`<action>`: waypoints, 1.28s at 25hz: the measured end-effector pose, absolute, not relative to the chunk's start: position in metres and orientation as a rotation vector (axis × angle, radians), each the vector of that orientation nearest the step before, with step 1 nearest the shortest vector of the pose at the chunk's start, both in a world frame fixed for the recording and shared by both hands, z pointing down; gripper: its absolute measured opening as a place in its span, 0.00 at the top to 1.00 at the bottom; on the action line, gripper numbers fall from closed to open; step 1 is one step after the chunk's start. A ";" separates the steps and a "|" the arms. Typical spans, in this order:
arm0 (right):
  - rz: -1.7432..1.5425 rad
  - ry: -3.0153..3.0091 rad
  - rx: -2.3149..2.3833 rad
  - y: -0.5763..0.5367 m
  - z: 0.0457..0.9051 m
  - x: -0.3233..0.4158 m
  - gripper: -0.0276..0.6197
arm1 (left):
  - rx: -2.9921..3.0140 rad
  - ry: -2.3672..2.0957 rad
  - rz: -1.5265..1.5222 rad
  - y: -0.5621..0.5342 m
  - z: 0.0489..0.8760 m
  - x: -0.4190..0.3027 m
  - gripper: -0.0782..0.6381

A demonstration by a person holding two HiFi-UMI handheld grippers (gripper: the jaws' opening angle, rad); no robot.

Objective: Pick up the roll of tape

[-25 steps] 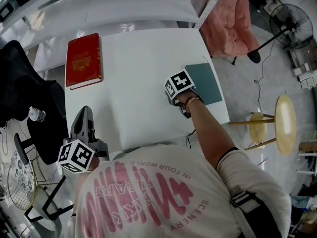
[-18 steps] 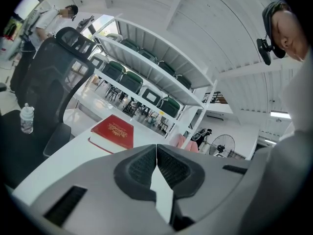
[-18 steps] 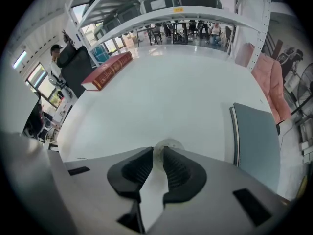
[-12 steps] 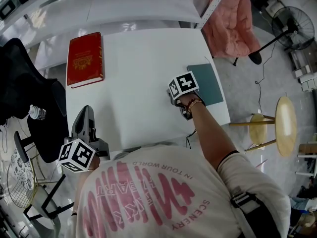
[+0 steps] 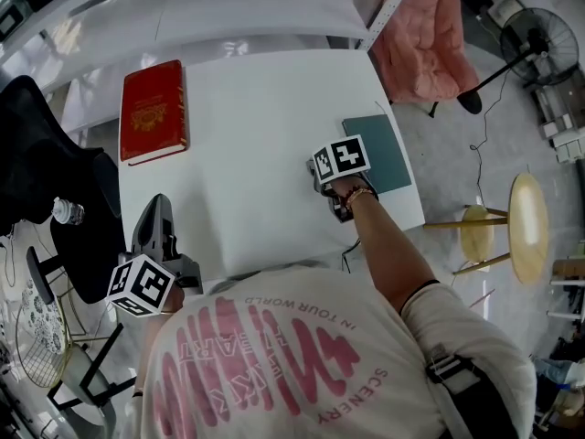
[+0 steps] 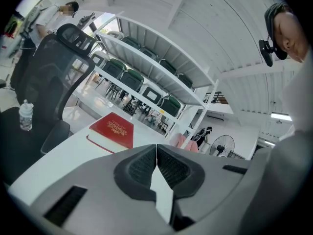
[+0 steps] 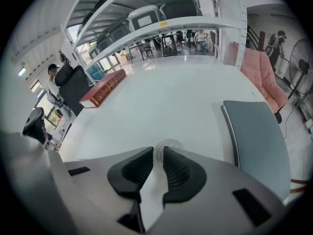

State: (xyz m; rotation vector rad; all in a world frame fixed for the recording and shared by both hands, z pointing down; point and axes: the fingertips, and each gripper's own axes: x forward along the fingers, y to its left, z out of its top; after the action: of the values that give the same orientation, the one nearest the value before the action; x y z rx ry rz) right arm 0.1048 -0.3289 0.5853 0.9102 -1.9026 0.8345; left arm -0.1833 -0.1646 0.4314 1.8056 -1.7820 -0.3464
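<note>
The roll of tape [image 7: 167, 144] is a small clear ring lying on the white table [image 7: 171, 97]. It shows only in the right gripper view, at my right gripper's [image 7: 158, 153] tips. The jaws stand narrow, with the ring's wall pinched between the pads. From the head view, the right gripper [image 5: 320, 179] points steeply down near the table's right side and its marker cube hides the tape. My left gripper [image 5: 157, 210] hangs level at the table's near left edge, pads [image 6: 156, 153] together on nothing.
A red book [image 5: 154, 112] lies at the table's far left. A teal notebook [image 5: 377, 154] lies just right of the right gripper at the table's edge. A black chair [image 5: 46, 181] stands to the left, pink cloth [image 5: 420, 39] and a stool [image 5: 526, 227] to the right.
The right gripper has shifted slightly to the right and rolled a little over the tape. The left gripper has not moved.
</note>
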 end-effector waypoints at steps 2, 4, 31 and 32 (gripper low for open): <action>0.845 -1.918 0.922 -0.330 0.584 0.105 0.84 | 1.802 -1.783 -0.350 -0.166 0.431 -0.184 0.86; 0.852 -1.928 0.934 -0.331 0.584 0.105 0.84 | 1.802 -1.780 -0.351 -0.168 0.432 -0.185 0.86; 0.840 -2.045 1.054 -0.334 0.572 0.110 0.84 | 1.797 -1.741 -0.369 -0.178 0.435 -0.178 0.86; 0.836 -2.052 1.053 -0.333 0.571 0.109 0.84 | 1.797 -1.739 -0.370 -0.179 0.435 -0.178 0.86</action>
State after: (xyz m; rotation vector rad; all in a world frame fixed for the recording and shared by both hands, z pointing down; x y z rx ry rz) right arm 0.1094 -0.3334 0.5709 1.0529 -2.0522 0.8355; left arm -0.1777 -0.1787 0.4349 1.7975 -1.7386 -0.3699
